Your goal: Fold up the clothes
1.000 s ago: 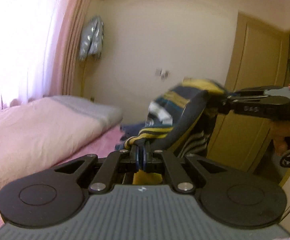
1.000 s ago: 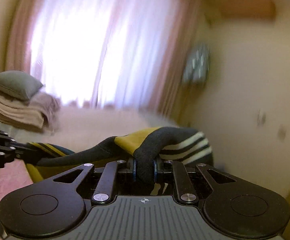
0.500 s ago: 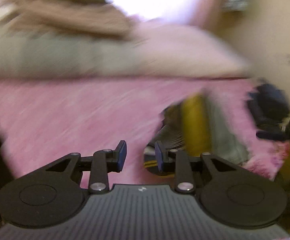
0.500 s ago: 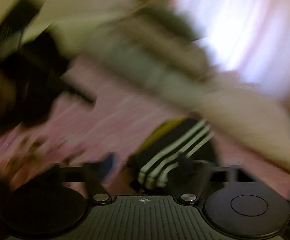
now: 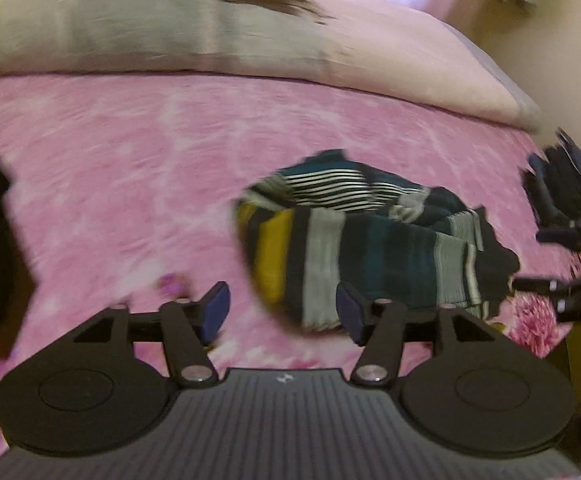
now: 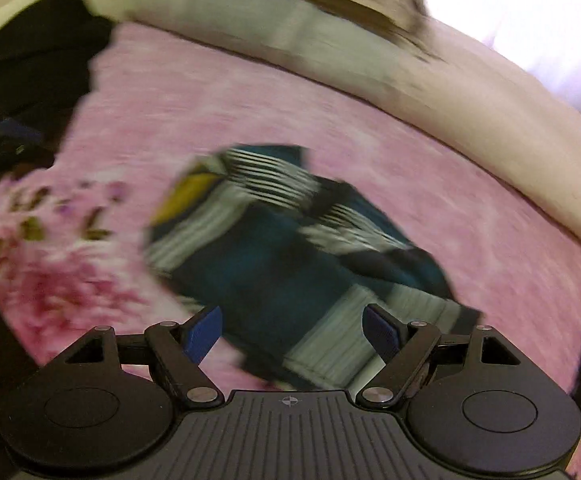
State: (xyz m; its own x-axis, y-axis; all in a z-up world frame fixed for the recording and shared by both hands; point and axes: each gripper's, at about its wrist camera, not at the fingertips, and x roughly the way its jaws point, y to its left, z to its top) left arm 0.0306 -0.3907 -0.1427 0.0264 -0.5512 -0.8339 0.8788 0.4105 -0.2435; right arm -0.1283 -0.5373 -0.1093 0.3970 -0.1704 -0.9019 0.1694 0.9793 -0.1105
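We see both pictures smeared by blur. The striped garment (image 6: 290,248) looks fuzzy, so we cannot tell what kind it is. The dark pile (image 5: 566,184) is cut off at the edge.

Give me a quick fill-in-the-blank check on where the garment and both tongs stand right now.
1. The striped garment lies crumpled on the ____ bedspread.
2. The pads of the right tongs are ____ the garment.
3. The left tongs are ____, nothing pinched between their pads.
4. Beyond the garment lies a long ____.

Missing words: pink; off; opening; pillow
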